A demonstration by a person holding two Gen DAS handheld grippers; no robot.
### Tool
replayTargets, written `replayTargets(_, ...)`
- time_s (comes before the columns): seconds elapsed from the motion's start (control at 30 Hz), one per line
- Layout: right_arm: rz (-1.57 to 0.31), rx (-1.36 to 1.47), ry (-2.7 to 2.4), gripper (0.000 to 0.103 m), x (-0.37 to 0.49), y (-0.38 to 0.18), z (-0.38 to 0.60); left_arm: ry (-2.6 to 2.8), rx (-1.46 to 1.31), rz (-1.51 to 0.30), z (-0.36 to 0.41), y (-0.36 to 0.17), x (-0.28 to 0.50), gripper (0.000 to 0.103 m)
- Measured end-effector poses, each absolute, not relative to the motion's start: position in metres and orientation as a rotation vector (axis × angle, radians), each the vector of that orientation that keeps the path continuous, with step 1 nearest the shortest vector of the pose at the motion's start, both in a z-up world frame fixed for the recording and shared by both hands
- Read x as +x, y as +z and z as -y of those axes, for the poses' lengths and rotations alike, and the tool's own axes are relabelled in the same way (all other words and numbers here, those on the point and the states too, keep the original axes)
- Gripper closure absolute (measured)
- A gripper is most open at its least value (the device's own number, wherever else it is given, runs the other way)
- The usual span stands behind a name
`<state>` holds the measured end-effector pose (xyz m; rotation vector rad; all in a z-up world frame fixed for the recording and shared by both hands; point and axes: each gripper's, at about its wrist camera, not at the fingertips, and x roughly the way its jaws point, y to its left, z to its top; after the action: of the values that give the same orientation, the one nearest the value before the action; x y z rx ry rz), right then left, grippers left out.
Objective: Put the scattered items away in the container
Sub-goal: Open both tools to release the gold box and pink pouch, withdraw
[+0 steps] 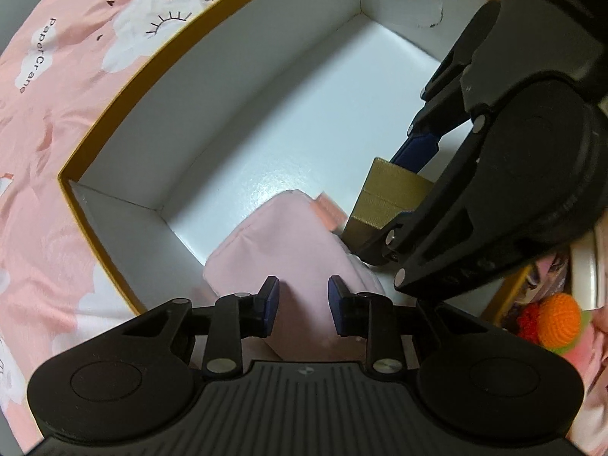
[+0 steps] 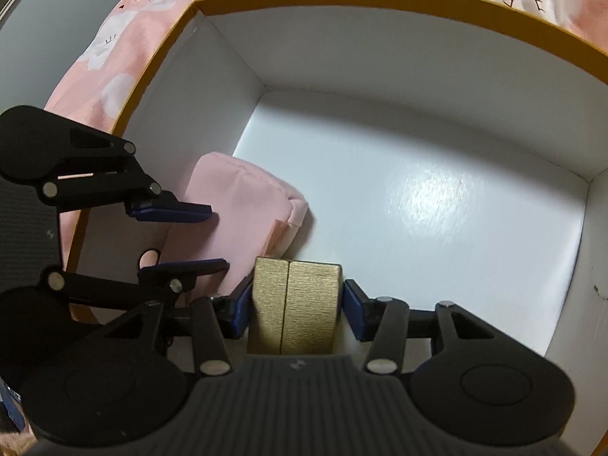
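Right wrist view: both items were being placed inside the container (image 2: 380, 0).
The right gripper (image 2: 294, 313) straddled the gold box (image 2: 294, 304), jaws just off its sides, box low over the floor. The left gripper (image 1: 303, 304) stood narrowly parted above the pink pouch (image 1: 288, 235), not pinching it. Judged step: release. Next, both needed a clean upward withdrawal.

left gripper (image 1: 303, 300): black linkage; silver pivot screws; blue pads | right gripper (image 2: 295, 306): same
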<state>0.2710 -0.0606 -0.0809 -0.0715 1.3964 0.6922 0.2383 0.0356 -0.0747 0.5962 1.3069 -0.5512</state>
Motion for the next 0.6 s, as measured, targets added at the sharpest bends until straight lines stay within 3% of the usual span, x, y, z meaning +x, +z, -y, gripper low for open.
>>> replayTargets(0.17, -1.42, 0.0, 0.715, 0.043, 0.269, -0.077, 0.069, -0.516, 0.526, -1.268, -0.044, -0.06, 0.23, 0.07)
replayTargets(0.6, -1.408, 0.056, 0.697, 0.044, 0.256, -0.068, 0.073, -0.454, 0.394, -1.144, -0.047, -0.026, 0.18, 0.07)
